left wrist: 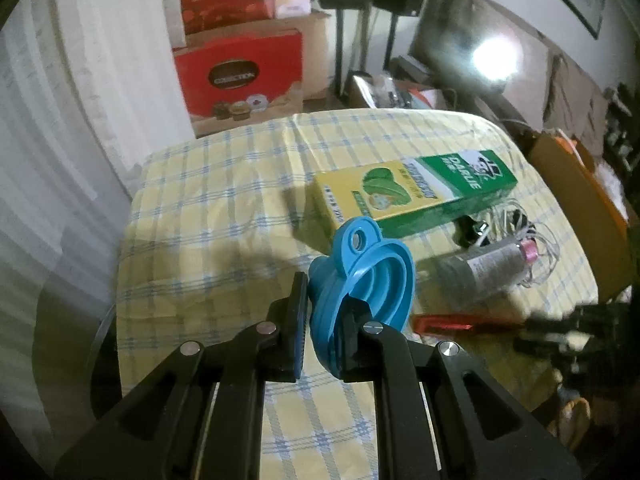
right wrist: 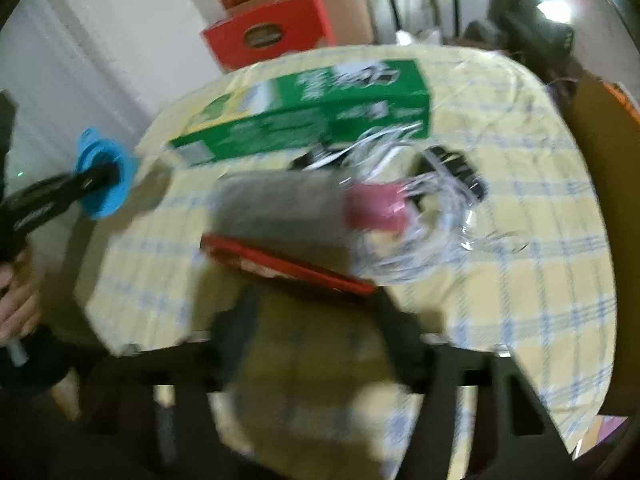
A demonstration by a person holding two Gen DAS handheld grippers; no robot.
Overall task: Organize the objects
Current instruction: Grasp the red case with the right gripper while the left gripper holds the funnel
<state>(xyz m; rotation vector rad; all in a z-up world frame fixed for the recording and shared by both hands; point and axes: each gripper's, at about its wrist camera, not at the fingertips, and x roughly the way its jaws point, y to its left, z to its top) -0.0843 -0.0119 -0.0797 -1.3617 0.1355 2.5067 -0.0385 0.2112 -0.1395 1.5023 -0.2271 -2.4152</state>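
Funnel (left wrist: 362, 276) in blue plastic is clamped by its rim in the left gripper (left wrist: 324, 320), whose jaws are clenched on it, and it hangs above the near part of the table (left wrist: 224, 184) with the checked yellow cloth. I judge it is held by the thin edge because the wide cone would not fit between the jaws.

Far from it lies the green toothpaste box (left wrist: 416, 196). To the right of the funnel lie a clear bottle (left wrist: 484, 268) with a pink cap, a tangle of white cable (left wrist: 536, 236) and a flat red object (left wrist: 460, 322), all close together.

The right gripper (right wrist: 316, 320) points down at the red object (right wrist: 288, 266) just beyond its fingers. The picture is blurred, so I cannot tell if its jaws grasp anything. Probably this piece is its next target.
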